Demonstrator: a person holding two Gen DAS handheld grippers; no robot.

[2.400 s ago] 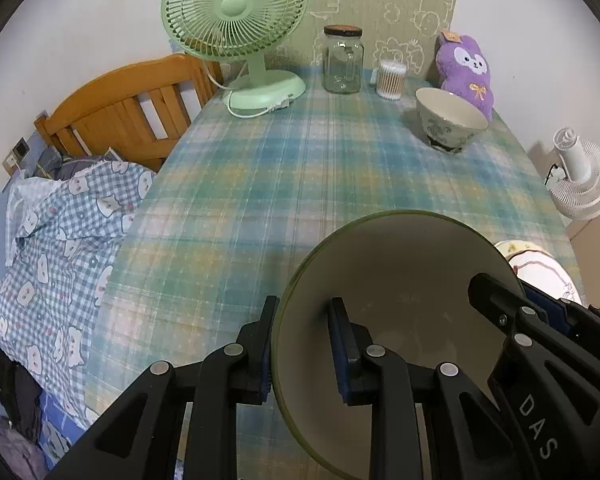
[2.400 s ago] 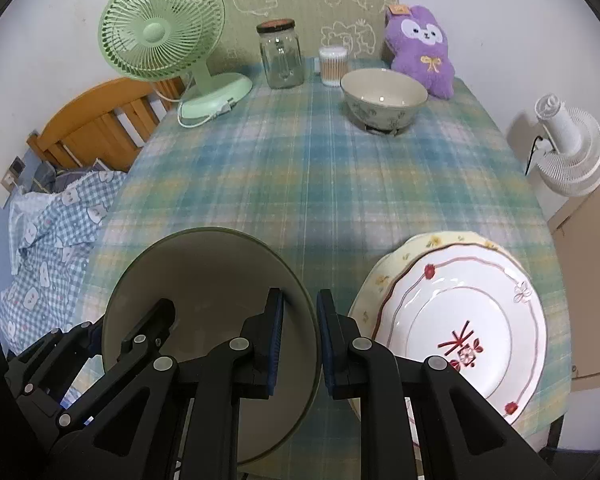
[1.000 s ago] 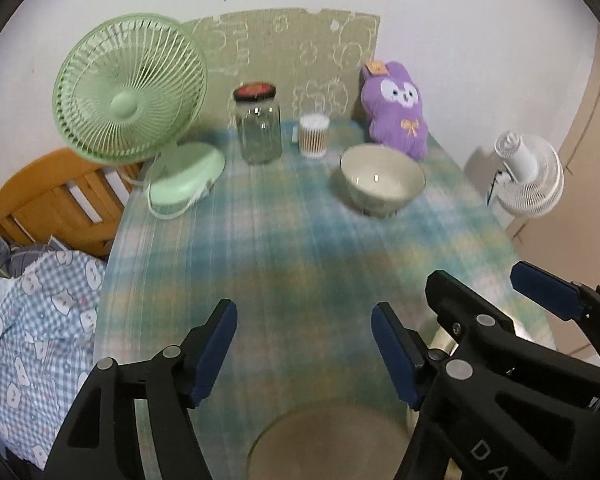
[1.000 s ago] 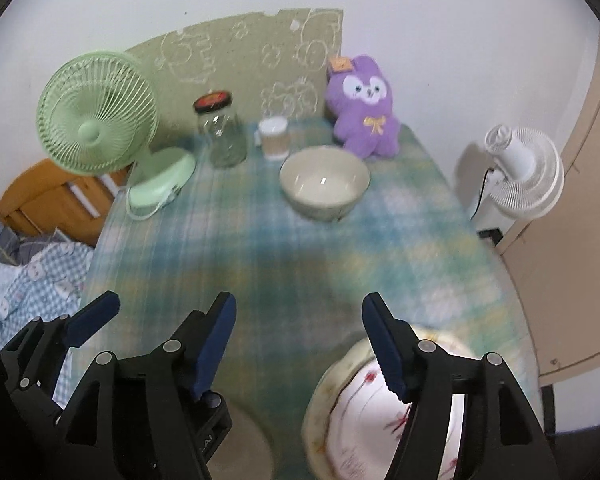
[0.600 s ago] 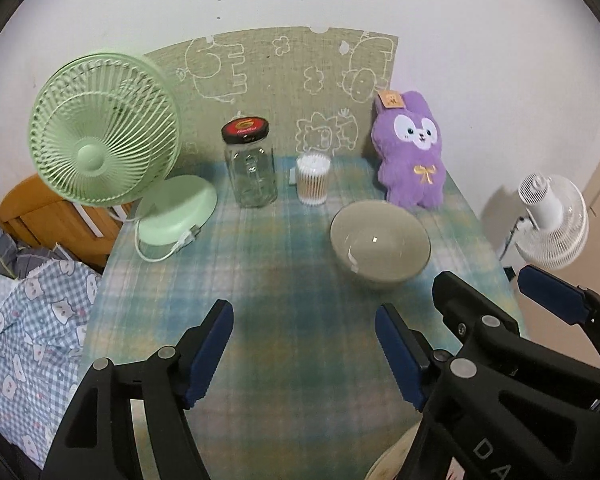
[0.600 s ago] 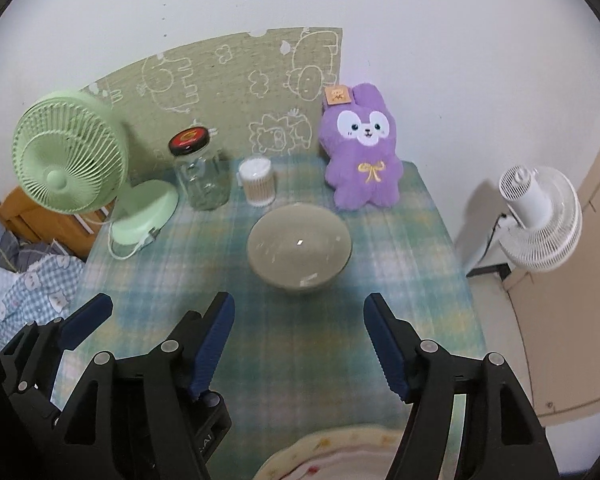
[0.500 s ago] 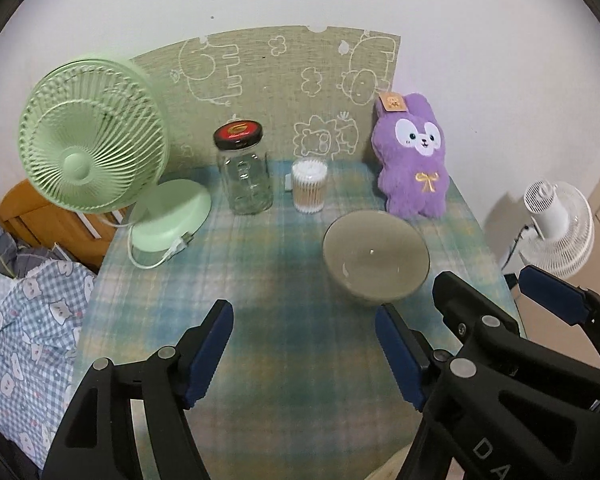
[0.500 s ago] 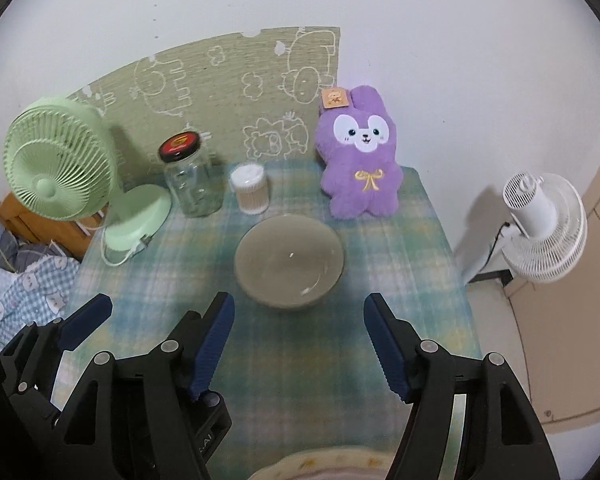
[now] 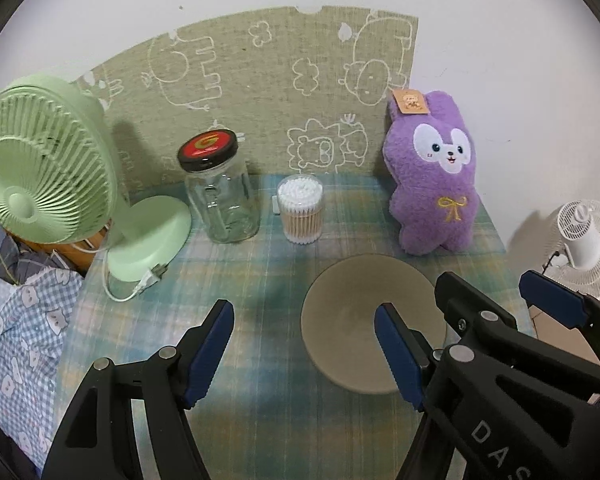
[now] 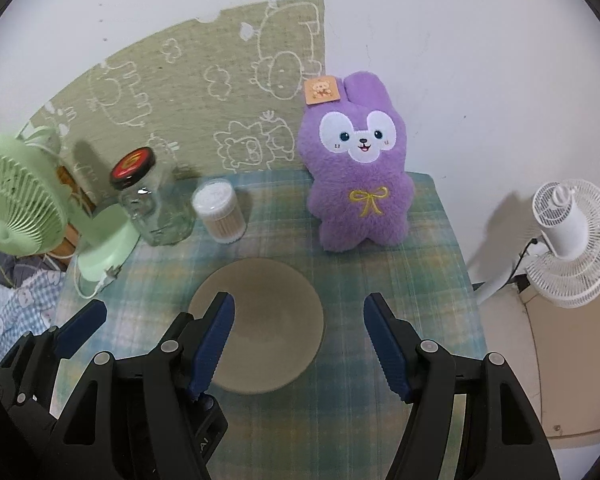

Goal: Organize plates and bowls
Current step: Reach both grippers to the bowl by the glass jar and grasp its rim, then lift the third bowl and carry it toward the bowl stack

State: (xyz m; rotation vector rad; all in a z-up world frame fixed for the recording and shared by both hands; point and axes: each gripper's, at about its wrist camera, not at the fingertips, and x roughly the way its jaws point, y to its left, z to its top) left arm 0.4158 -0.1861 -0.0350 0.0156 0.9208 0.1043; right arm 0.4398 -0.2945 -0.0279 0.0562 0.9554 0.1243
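Observation:
A beige bowl (image 9: 352, 312) stands upright on the plaid tablecloth in front of the purple plush rabbit; it also shows in the right wrist view (image 10: 268, 320). My left gripper (image 9: 304, 344) is open and empty, above the table, its right finger over the bowl's near side. My right gripper (image 10: 298, 340) is open and empty, hovering above the bowl with its left finger over the bowl's left rim. The green bowl and the plates are out of view.
At the back stand a green desk fan (image 9: 44, 176), a glass jar with a red-black lid (image 9: 222, 192), a cotton-swab tub (image 9: 300, 208) and a purple plush rabbit (image 10: 360, 168). A white floor fan (image 10: 568, 240) stands past the table's right edge. Bedding (image 9: 20, 336) lies left.
Both grippers let go of the green bowl, opened, and moved forward toward the back of the table. The beige bowl is now close beneath them; the plates and green bowl left view.

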